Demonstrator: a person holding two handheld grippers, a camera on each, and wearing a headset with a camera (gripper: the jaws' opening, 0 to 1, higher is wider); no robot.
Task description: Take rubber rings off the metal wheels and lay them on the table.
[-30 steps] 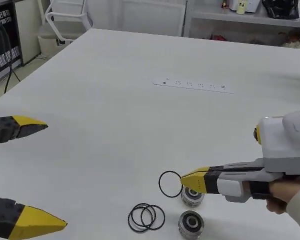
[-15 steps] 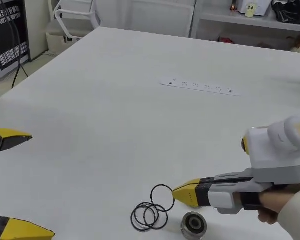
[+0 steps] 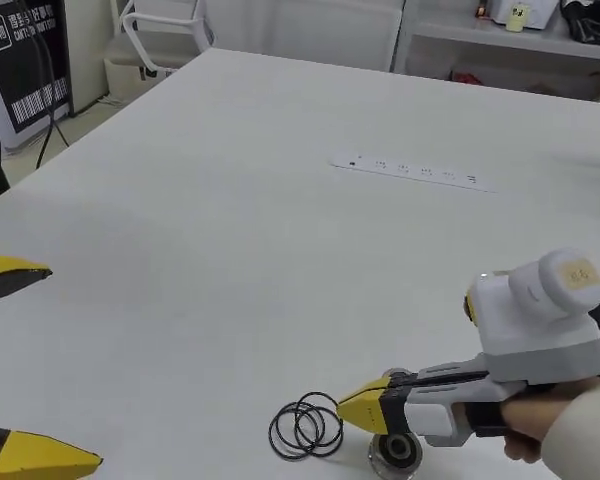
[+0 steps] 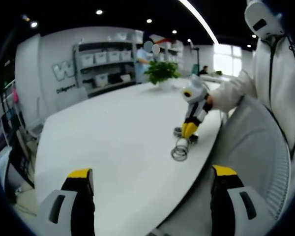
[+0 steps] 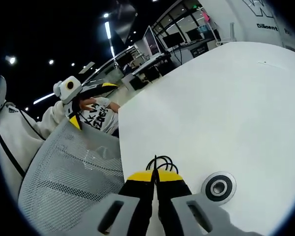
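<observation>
In the head view, the right gripper [image 3: 365, 408] lies low over the table [image 3: 230, 200] with its jaws pressed together. A thin rubber ring [image 3: 325, 402] rises to its yellow tips and appears to be pinched there. The pile of rings [image 3: 302, 430] lies flat directly beyond those tips, touching the held ring. A metal wheel [image 3: 393, 452] sits just beside and partly under the jaws, on the person's side of them. The left gripper [image 3: 70, 365] is well apart from all of this, jaws spread wide and empty.

In the left gripper view, the left gripper [image 4: 152, 184] has nothing between its open jaws. Far ahead along its axis is the right gripper [image 4: 189, 129], with the pile of rings [image 4: 179, 150] on the nearer side of it.

In the right gripper view, the right gripper [image 5: 156, 176] is closed, and the rubber ring [image 5: 155, 160] shows as a fine black line running into the seam between the jaws. The pile of rings [image 5: 164, 162] is dead ahead of the tips. The metal wheel [image 5: 219, 188] is just to the right of the jaws, hub upward, so its axle probably stands upright. Whether it carries a ring cannot be told. The left gripper [image 5: 90, 103] is far off and open.

The laying spot is straight ahead, and the wheel is only a short sideways swing away. The right gripper is clearly the nearer of the two.
</observation>
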